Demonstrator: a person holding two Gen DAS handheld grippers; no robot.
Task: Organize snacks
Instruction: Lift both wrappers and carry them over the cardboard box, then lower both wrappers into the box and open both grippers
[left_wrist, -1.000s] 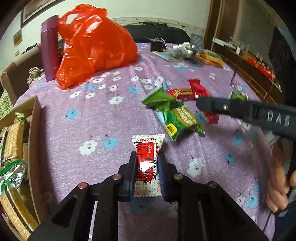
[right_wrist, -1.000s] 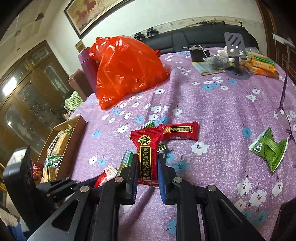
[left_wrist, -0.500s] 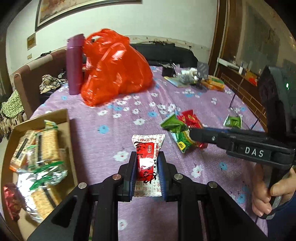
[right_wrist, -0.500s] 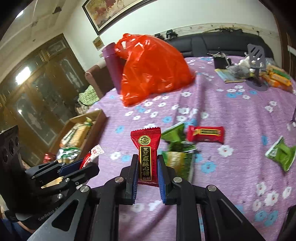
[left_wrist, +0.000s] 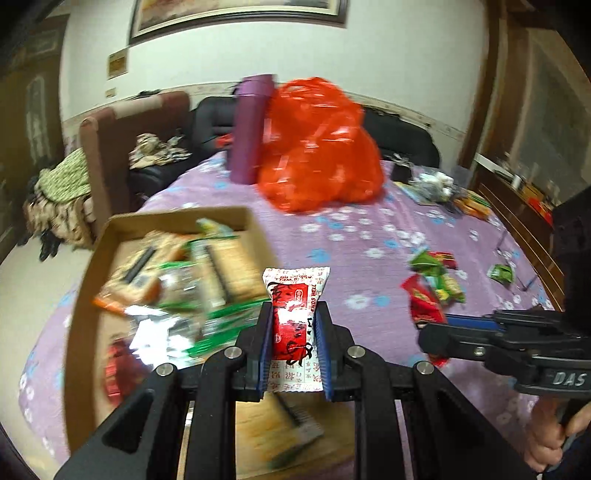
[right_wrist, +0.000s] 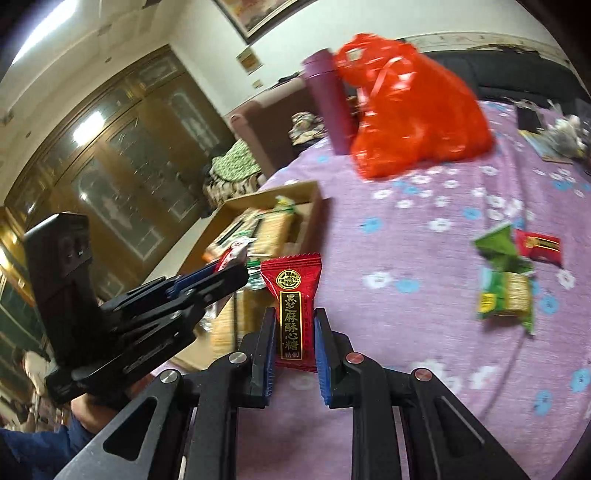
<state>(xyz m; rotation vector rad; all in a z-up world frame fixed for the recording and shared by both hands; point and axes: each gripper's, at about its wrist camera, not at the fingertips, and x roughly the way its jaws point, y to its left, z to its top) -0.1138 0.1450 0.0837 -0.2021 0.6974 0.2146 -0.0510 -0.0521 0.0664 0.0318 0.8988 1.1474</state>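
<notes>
My left gripper (left_wrist: 294, 325) is shut on a red-and-white candy packet (left_wrist: 295, 314) and holds it over the near right part of the cardboard box (left_wrist: 177, 218), which holds several snack packs. My right gripper (right_wrist: 294, 332) is shut on a dark red sesame candy packet (right_wrist: 291, 291) and holds it above the purple cloth beside the box (right_wrist: 273, 192). The left gripper shows in the right wrist view (right_wrist: 225, 275), the right gripper in the left wrist view (left_wrist: 430, 338). Loose green and red snack packets (left_wrist: 432, 284) lie on the cloth, also in the right wrist view (right_wrist: 506, 280).
A red plastic bag (left_wrist: 317, 144) and a purple bottle (left_wrist: 251, 125) stand at the back of the flower-print tablecloth (left_wrist: 351, 229). Clutter lies at the far right (left_wrist: 436, 184). A brown sofa (left_wrist: 110, 147) is behind the table.
Both grippers have swung left with their packets. The left one has gone from over the cloth to over the box; the right one has come close beside the box.
</notes>
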